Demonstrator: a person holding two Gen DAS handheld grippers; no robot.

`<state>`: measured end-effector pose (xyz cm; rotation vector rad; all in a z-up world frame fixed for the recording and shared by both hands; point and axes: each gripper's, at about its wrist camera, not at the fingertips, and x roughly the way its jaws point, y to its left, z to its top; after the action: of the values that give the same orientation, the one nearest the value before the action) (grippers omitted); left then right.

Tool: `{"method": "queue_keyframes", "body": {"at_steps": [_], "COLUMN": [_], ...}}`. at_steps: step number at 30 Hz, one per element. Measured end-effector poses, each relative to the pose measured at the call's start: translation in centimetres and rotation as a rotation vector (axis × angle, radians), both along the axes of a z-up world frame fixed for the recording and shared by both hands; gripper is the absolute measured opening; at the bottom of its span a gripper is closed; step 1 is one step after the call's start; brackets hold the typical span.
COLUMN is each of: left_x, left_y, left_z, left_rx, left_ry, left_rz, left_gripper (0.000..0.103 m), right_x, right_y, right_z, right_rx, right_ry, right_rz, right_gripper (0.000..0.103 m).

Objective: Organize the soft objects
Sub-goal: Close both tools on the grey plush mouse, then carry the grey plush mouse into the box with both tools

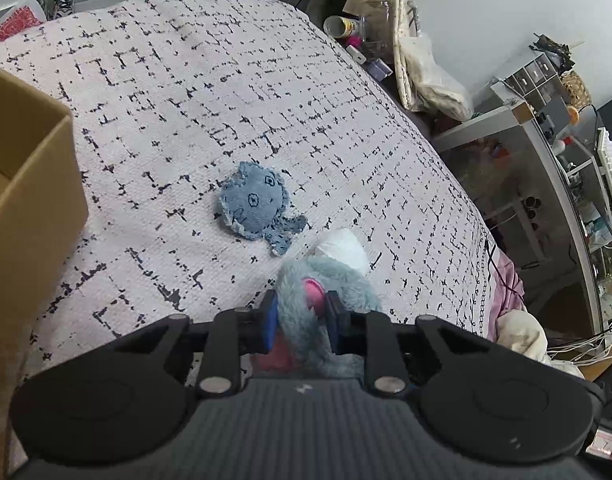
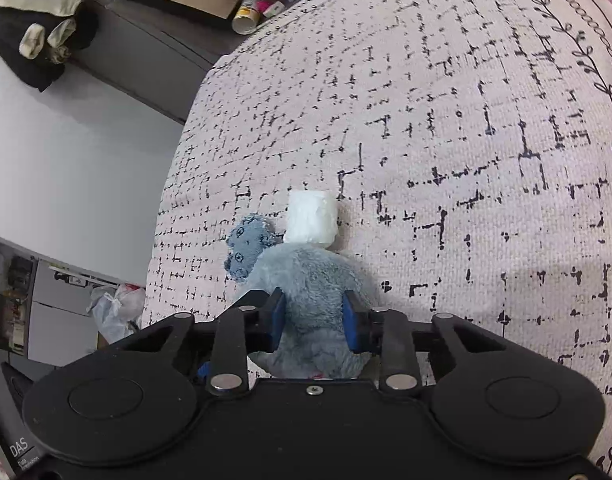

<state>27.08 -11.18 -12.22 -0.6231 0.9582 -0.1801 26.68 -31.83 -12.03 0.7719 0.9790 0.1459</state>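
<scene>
A grey-blue furry plush toy point(image 1: 326, 280) with a pink patch lies on the patterned bedspread point(image 1: 186, 100). My left gripper point(image 1: 302, 312) is shut on it from one side. My right gripper point(image 2: 314, 312) is shut on the same plush toy point(image 2: 310, 280) from the other side. A flat denim doll point(image 1: 254, 204) lies on the bedspread just beyond the plush; it also shows in the right wrist view point(image 2: 246, 248). A white foam block point(image 2: 312, 218) sits right behind the plush, partly hidden in the left wrist view point(image 1: 342, 248).
An open cardboard box point(image 1: 26, 168) stands on the bed at the left. A cluttered nightstand point(image 1: 366, 28) and shelves point(image 1: 546, 140) lie beyond the bed's right edge. Dark furniture with clothes point(image 2: 46, 40) is past the bed in the right wrist view.
</scene>
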Motion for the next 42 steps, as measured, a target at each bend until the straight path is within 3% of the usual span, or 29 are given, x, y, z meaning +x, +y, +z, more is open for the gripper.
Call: {"method": "queue_keyframes", "body": {"at_steps": [21, 42], "left_x": [-3.3, -7.7], "left_y": [2.8, 8.1], "left_z": [5.5, 11.0], "left_rx": [0.017, 0.058], "left_ry": [-0.090, -0.176], "left_rz": [0.072, 0.160], "left_gripper": [0.013, 0.013], "right_x": [-2.0, -4.5], "right_y": [1.7, 6.4], "right_z": [4.1, 7.8], "right_rx": [0.050, 0.136], "right_ry": [-0.127, -0.291], "right_rz": [0.082, 0.224], "right_gripper": [0.022, 0.022]}}
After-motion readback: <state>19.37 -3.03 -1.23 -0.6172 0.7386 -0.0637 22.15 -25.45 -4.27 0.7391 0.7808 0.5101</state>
